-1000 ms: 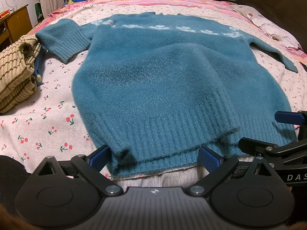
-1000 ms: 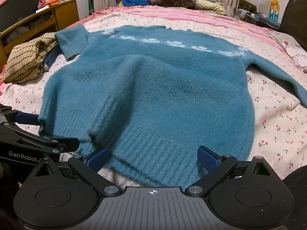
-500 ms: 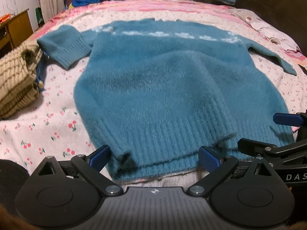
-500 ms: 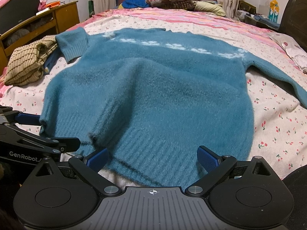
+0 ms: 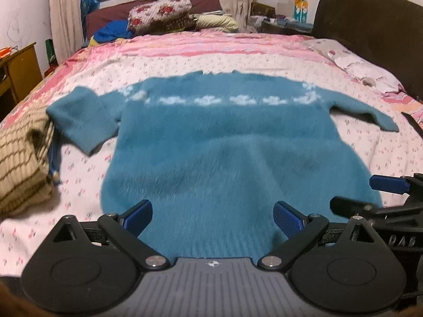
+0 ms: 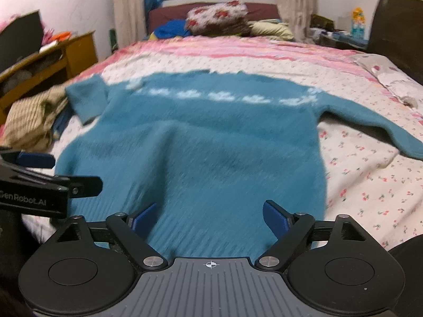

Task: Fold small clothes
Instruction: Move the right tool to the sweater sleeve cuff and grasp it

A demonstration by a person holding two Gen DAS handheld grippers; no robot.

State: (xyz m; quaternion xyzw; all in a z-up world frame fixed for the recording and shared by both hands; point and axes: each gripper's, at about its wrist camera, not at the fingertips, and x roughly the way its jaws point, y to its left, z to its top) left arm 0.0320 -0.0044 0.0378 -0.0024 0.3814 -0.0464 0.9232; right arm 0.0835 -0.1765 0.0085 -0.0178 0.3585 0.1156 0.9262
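Observation:
A fluffy teal sweater (image 5: 224, 145) with a white band across the chest lies spread flat on the cherry-print bed sheet (image 5: 79, 174), sleeves out to both sides. My left gripper (image 5: 211, 211) hovers over the near hem with its jaws wide, and the hem lies between its blue pads (image 5: 140, 215) without being pinched. In the right wrist view the sweater (image 6: 211, 145) fills the middle. My right gripper (image 6: 208, 208) is at the hem's right part. Its jaws are closing with the knit between them, and the pads do not press on it. Each gripper shows at the edge of the other's view.
A folded beige striped garment (image 5: 21, 163) lies at the left edge of the bed beside the sweater's sleeve. Pillows (image 5: 161, 13) are piled at the far end. A wooden cabinet (image 6: 66, 52) stands at the left and a dark headboard (image 5: 370, 26) at the right.
Both grippers have risen and tipped upward, so the far end of the room now shows. The right gripper's jaws have narrowed a little. The sweater lies as before.

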